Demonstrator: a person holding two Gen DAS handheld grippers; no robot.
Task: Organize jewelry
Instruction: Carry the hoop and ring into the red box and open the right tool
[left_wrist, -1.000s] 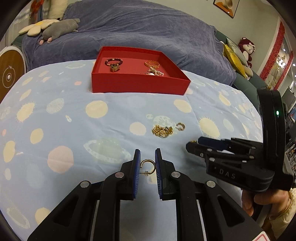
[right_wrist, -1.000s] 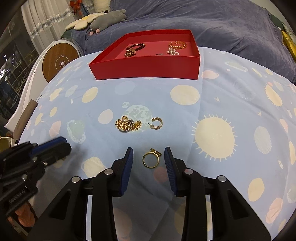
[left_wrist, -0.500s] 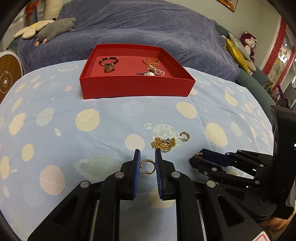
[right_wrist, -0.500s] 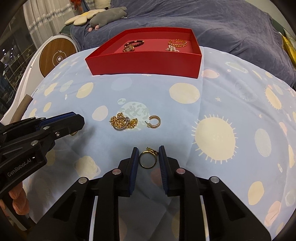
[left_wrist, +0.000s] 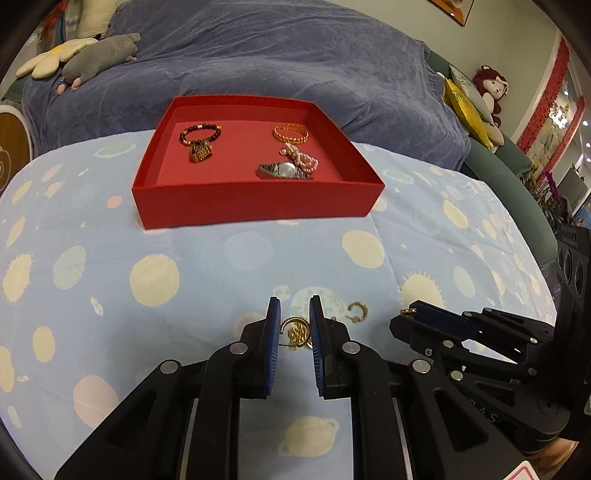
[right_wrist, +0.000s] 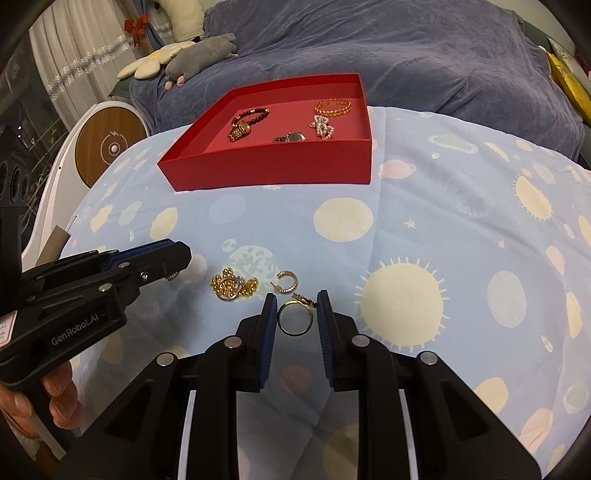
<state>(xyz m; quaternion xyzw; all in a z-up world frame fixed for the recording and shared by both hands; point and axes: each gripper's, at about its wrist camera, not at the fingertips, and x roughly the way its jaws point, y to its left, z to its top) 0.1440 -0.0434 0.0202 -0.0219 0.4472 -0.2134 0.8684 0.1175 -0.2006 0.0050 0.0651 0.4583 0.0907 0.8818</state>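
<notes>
A red tray sits at the far side of the blue spotted cloth, holding a dark bead bracelet, a gold bangle, pearls and a watch. My left gripper is shut on a gold hoop earring, raised above the cloth. My right gripper is shut on a gold ring, also lifted. On the cloth lie a gold chain cluster and a second hoop earring.
A bed with a purple-blue blanket lies behind the tray, with plush toys on it. A round wooden-faced device stands at the left. The spotted cloth curves down at its edges.
Both grippers have lifted and moved forward toward the red tray, each still holding its piece. The right gripper closed on the ring during the last second.
</notes>
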